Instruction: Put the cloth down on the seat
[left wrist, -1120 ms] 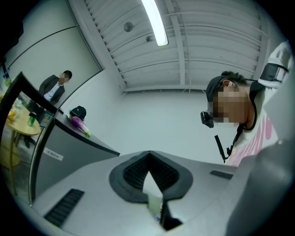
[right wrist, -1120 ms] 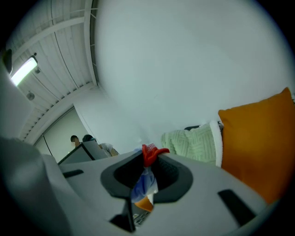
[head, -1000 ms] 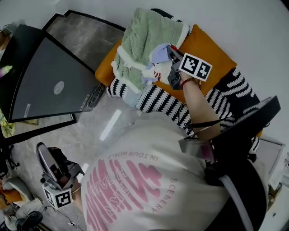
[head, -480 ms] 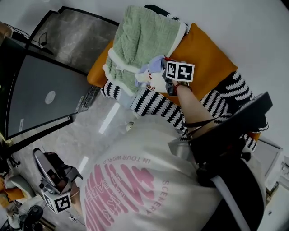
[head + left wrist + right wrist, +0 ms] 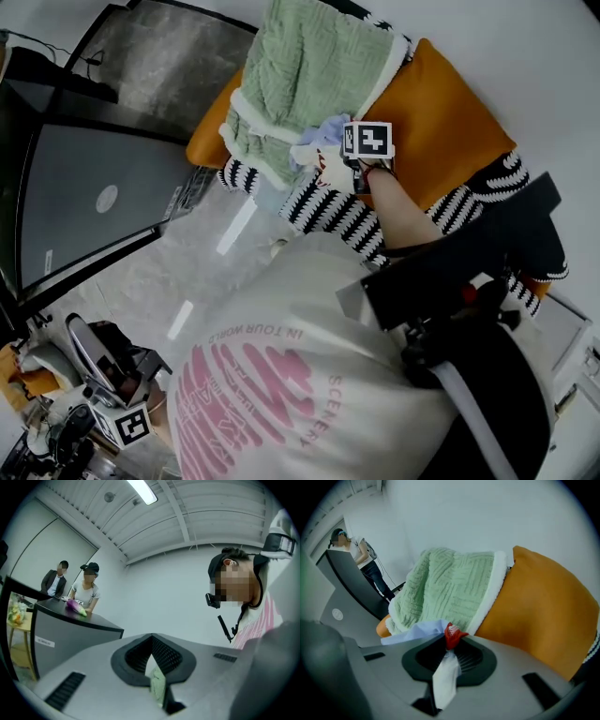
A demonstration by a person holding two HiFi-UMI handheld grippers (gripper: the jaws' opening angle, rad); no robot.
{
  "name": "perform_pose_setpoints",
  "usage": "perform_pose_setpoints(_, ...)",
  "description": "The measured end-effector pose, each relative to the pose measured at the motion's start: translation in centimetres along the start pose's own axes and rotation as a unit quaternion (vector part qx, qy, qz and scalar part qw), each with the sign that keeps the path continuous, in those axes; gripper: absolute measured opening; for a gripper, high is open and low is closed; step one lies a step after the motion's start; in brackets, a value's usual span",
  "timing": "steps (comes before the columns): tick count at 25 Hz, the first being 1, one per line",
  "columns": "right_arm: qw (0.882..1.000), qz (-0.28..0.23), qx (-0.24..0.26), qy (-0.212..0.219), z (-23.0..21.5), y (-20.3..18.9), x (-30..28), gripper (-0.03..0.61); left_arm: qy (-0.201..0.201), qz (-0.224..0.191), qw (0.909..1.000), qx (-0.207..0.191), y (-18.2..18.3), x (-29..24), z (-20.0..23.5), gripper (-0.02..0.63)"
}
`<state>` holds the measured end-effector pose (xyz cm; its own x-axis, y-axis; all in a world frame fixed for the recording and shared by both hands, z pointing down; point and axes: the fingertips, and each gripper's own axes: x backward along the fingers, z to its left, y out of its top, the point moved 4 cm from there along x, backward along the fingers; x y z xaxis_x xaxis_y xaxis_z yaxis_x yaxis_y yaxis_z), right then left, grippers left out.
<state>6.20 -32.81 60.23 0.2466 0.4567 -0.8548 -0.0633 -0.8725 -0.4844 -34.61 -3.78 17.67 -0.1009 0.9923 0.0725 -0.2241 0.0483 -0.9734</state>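
Note:
My right gripper (image 5: 339,157) is shut on a light blue and white cloth (image 5: 317,142) with a red bit. It holds the cloth over the orange seat (image 5: 452,141), at the lower edge of a green blanket (image 5: 300,75). In the right gripper view the cloth (image 5: 417,632) runs through the closed jaws of the right gripper (image 5: 449,645), with the blanket (image 5: 450,588) and the seat (image 5: 543,611) just beyond. My left gripper (image 5: 105,361) hangs low at the left, far from the seat. Its jaws point upward in the left gripper view and are closed on a thin pale green strip (image 5: 157,684).
A black-and-white striped cushion (image 5: 328,211) lies along the seat's front. A dark grey counter (image 5: 84,206) stands to the left, and a dark mat (image 5: 159,56) lies beyond it. Two people (image 5: 84,588) stand behind the counter. Pale stone floor (image 5: 216,253) lies between counter and seat.
The right gripper has stayed at the blanket's lower edge with the cloth in it and has turned a little. The head view has shifted. The left gripper has hardly moved.

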Motion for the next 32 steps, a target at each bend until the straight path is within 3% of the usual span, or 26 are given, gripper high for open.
perform_pose_setpoints(8, 0.999, 0.036, -0.02, -0.029, -1.1, -1.4, -2.9, 0.064, 0.016, 0.024, 0.999, -0.035, 0.4, -1.0, -0.5, 0.008)
perform_pose_setpoints(20, 0.998, 0.054, -0.033, -0.022, -0.9, -1.5, -4.5, 0.067, 0.027, 0.044, 0.9982, -0.031, -0.1, -2.2, -0.4, 0.008)
perform_pose_setpoints(29, 0.996, 0.057, -0.066, 0.002, -1.1, -2.7, -5.3, 0.112, 0.015, 0.044, 0.9987, -0.022, -1.1, -2.6, -0.2, 0.009)
perform_pose_setpoints(32, 0.995, 0.056, -0.077, 0.011, -1.8, -2.8, -5.5, 0.159, 0.008, 0.046, 0.9986, -0.025, -2.1, -3.0, -0.2, 0.009)
